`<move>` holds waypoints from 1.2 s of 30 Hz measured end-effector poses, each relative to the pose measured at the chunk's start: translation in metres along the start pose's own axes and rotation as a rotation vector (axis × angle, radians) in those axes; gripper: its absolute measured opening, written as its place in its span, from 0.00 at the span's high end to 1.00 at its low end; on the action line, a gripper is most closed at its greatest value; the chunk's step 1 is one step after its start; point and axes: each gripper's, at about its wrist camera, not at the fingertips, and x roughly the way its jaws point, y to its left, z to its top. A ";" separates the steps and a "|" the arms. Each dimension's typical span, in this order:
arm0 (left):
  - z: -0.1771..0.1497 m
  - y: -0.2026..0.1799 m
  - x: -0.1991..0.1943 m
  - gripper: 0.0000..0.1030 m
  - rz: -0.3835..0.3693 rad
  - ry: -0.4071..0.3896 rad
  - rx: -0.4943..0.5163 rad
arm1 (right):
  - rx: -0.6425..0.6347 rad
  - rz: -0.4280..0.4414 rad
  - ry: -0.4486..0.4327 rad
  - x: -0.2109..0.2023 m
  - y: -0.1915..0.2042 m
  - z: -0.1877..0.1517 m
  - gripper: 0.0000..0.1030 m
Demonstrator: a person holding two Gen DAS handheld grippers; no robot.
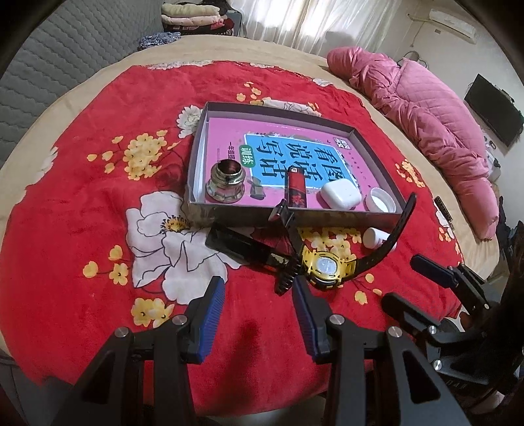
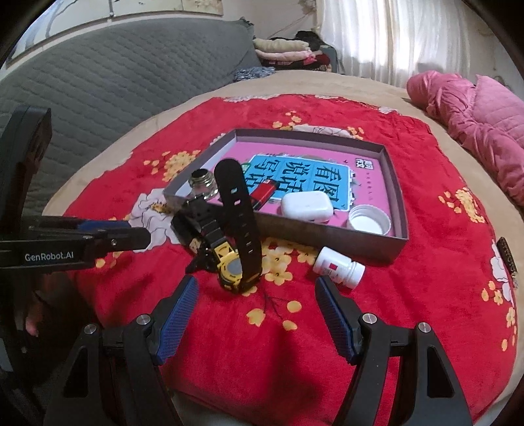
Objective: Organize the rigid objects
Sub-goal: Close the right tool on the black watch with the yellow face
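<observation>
A grey shallow box [image 1: 249,216] [image 2: 288,231] lies on a red floral blanket, with a pink book as its floor. In it are a glass ink bottle [image 1: 226,183] [image 2: 203,186], a red lighter [image 1: 296,190] [image 2: 263,193], a white earbud case [image 1: 340,195] [image 2: 306,206] and a white cap [image 1: 381,200] [image 2: 370,219]. In front of the box lie a black-and-yellow watch [image 1: 326,265] [image 2: 234,262], a black flat object [image 1: 242,244] [image 2: 186,231] and a white pill bottle [image 1: 376,237] [image 2: 339,267]. My left gripper [image 1: 258,295] is open just before the watch. My right gripper [image 2: 257,295] is open, between watch and pill bottle.
A pink quilted jacket [image 1: 425,118] [image 2: 484,124] lies at the bed's far right. A grey padded headboard [image 2: 108,85] stands at the left. Folded clothes [image 1: 193,16] are stacked at the back. The right gripper [image 1: 442,281] shows at the left wrist view's right edge.
</observation>
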 end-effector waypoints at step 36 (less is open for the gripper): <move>0.024 0.028 0.064 0.59 -0.049 0.081 -0.284 | -0.002 0.072 0.050 0.053 -0.017 -0.011 0.27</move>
